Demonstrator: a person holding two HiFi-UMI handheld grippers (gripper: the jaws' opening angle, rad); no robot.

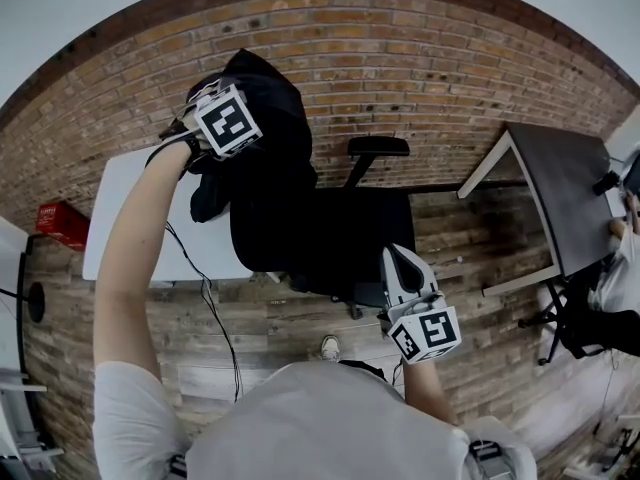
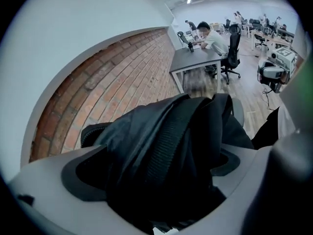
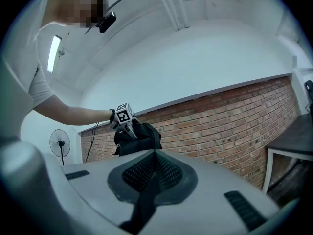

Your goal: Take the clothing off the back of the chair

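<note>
The left gripper [image 1: 212, 106] is held high and pinches a thick bunch of the black clothing [image 2: 166, 151]. A ribbed band of it runs straight between the pads, filling the gap. The rest hangs below this gripper towards the chair [image 1: 350, 233], black on black, so I cannot tell whether the lower folds are clear of the chair back. The right gripper [image 1: 403, 273] waits low and well apart, near the seat's front edge, pressed together on nothing.

Likely trouble:
- A trailing sleeve or hem could catch on the chair back or on the armrest [image 1: 378, 146] beyond it, dragging the chair along or pulling cloth out of the pinch.
- The hold is on a loose gather, so the garment's weight could make it slide free.
- A cable [image 1: 205, 293] hanging under the left arm, beside the white worktop [image 1: 125, 203], could snag.

The marker cubes carry only square patterns. The red box [image 1: 62, 224], down and left of the left gripper, has pale print too small to read.
</note>
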